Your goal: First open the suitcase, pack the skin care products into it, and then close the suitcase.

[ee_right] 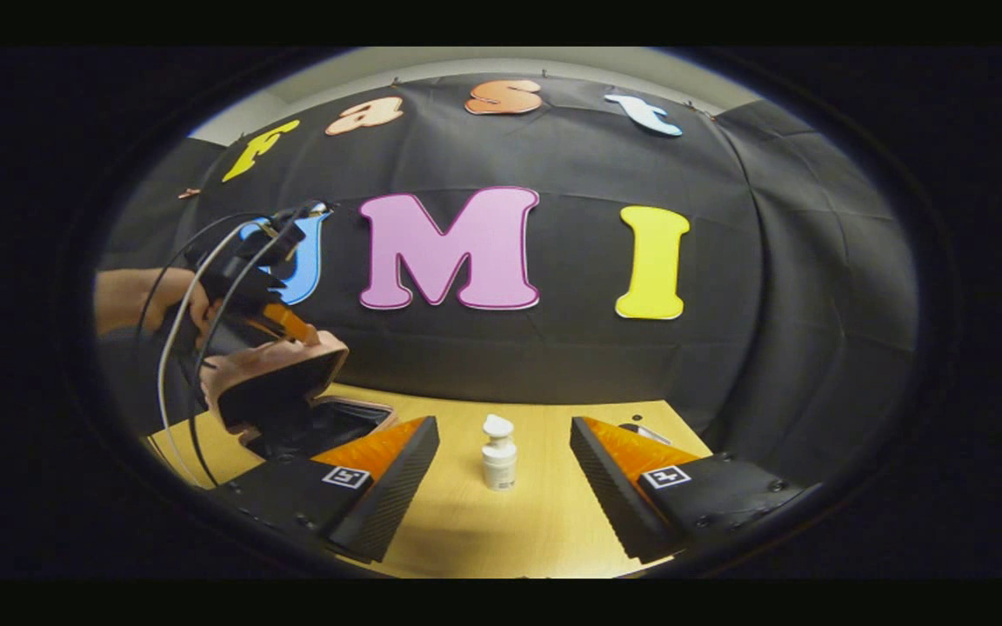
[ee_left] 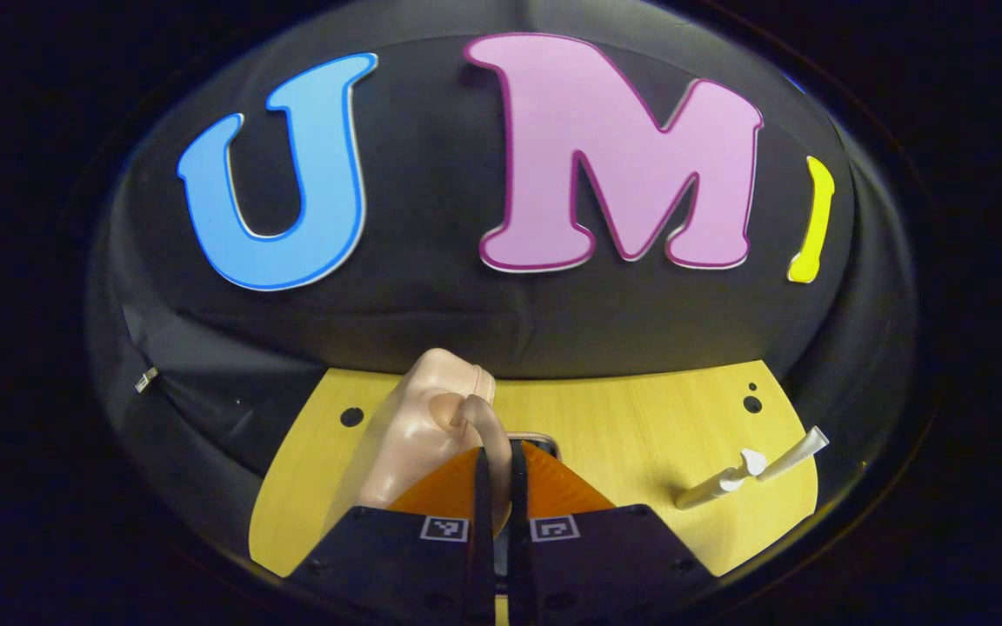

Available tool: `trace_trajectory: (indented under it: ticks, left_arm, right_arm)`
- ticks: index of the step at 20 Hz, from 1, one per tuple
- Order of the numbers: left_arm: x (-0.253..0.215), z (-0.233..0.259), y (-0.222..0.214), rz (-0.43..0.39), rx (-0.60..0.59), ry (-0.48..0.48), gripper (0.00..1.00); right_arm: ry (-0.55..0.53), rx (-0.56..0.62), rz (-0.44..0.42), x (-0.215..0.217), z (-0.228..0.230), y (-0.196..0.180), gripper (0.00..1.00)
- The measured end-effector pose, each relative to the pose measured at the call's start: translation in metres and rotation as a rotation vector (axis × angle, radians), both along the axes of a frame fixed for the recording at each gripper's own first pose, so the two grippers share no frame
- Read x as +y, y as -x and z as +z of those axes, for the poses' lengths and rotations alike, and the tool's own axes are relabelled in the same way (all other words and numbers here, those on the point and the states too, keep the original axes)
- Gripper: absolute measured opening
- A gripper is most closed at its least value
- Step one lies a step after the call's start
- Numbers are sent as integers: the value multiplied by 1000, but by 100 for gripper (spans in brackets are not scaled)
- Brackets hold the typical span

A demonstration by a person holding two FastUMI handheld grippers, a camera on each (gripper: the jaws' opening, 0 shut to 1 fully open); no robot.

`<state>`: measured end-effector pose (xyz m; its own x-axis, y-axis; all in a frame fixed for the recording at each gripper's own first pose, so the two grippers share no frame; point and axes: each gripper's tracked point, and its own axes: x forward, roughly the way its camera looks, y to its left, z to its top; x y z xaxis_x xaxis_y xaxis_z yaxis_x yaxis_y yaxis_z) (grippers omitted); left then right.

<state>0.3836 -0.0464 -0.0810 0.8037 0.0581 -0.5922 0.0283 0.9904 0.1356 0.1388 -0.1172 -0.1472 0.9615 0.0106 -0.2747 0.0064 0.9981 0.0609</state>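
Observation:
A beige suitcase [ee_right: 279, 374] sits at the table's left with its lid tilted up, and its dark inside [ee_right: 327, 426] shows below. My left gripper [ee_right: 288, 326], held by a hand, is shut on the lid's rim. In the left gripper view the lid [ee_left: 418, 426] rises right before that gripper [ee_left: 498, 461], whose fingers are nearly together around the lid's handle. A small white pump bottle [ee_right: 498, 454] stands upright on the table. My right gripper [ee_right: 503, 423] is open, and the bottle shows in the gap between its fingers, untouched. Another white skin care item [ee_left: 753, 469] lies slanted at the right.
The yellow wooden table [ee_right: 484, 530] ends at the black cloth wall behind it. A small dark thing [ee_right: 640, 428] peeks out behind my right gripper's right finger. Cables [ee_right: 179, 348] hang from the left gripper. Bare wood spreads around the bottle.

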Motion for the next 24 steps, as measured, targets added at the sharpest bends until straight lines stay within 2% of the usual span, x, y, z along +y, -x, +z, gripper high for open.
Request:
trace_trajectory:
  ticks: [2, 3, 4, 6, 10, 11, 12, 14, 15, 16, 20, 22, 24]
  left_arm:
    - [54, 19, -8, 2, -5, -70, 11]
    - [84, 27, -12, 6, -6, -114, 11]
    - [118, 30, -15, 19, -3, -175, 11]
    - [181, 28, -27, 30, -11, -280, 10]
    - [273, -16, -46, 86, -24, -306, 9]
    - [291, -32, -49, 102, -17, -310, 9]
    - [310, -45, -49, 106, -6, -314, 9]
    - [332, -74, -51, 111, 39, -326, 9]
    - [342, -91, -54, 110, 61, -329, 9]
    - [357, -107, -54, 112, 78, -335, 9]
    - [378, -163, -52, 158, 144, -302, 9]
    - [381, -180, -52, 165, 158, -294, 11]
    - [383, -176, -51, 176, 150, -308, 13]
  right_arm:
    - [14, 6, -10, 7, 1, 3, 97]
    - [21, 11, -20, 9, 1, 4, 92]
    - [24, 16, -32, 11, 1, 5, 96]
    - [20, 40, -57, 16, -6, 9, 97]
    - [90, 53, -100, 21, -20, 13, 96]
    - [89, 60, -113, 21, -22, 13, 93]
    - [79, 62, -132, 20, -21, 14, 97]
    - [71, 62, -169, 19, -18, 12, 97]
    - [75, 61, -182, 18, -18, 12, 93]
    - [90, 56, -199, 16, -16, 12, 97]
    - [119, 72, -221, 14, -20, 21, 98]
    - [108, 76, -237, 12, -18, 27, 97]
    - [111, 68, -255, 8, -18, 31, 97]
